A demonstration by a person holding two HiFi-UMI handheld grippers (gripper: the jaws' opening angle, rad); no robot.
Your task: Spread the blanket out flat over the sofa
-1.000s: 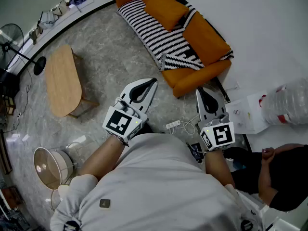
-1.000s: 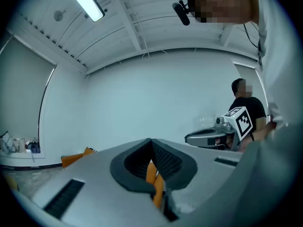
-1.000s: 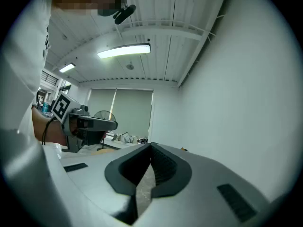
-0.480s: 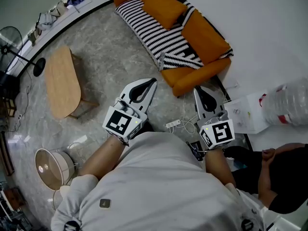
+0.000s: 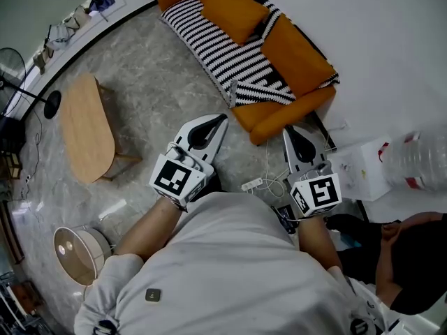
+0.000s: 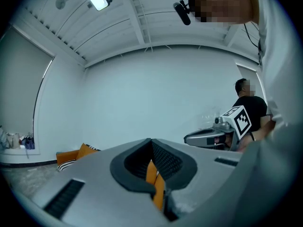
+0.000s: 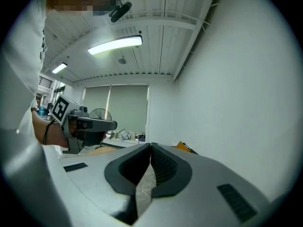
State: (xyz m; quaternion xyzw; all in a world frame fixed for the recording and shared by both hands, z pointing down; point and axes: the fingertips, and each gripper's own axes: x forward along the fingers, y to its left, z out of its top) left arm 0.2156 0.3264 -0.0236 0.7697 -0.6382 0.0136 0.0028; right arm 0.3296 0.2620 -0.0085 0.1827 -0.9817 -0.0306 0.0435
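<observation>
**Both grippers closed and empty, well short of the striped blanket**

Far left by the wall: a standing fan point(image 5: 14, 56). Just right of it on the stone floor, a wooden coffee table point(image 5: 87, 128), well apart from the sofa.

Next, the left gripper point(image 5: 218, 117): held level, aimed toward the sofa, jaws pressed together with nothing caught between them. Only a sliver of distant orange shows through the gap.

Centre and upper right, the orange sofa point(image 5: 279, 114), carrying the black-and-white blanket point(image 5: 223, 51). Lies along the seat from the far end, smooth there. Rucks into a folded wad near the closer armrest, short of covering that end. Partly pinned, it seems, by two orange cushions point(image 5: 241, 9).

Looks like a soft knit: limp, fairly light, not fragile, unlikely to slip from the pads. Likely to sag and fold between two grip points instead of sliding as a sheet. Best taken at the rucked edge near the armrest, one gripper on each side of the wad, well apart. Then lift and draw outward rather than drag. Expect resistance where the cushions sit.

Further right, the right gripper point(image 5: 290, 130): also level, also shut on nothing. Must open, like the left, before any pinch.

Below the two grippers, a white power strip point(image 5: 253, 182) with loose cables: mind the feet. At the far right, a white box point(image 5: 360, 169), a clear plastic bottle point(image 5: 419, 155) and a seated person point(image 5: 412, 257).
</observation>
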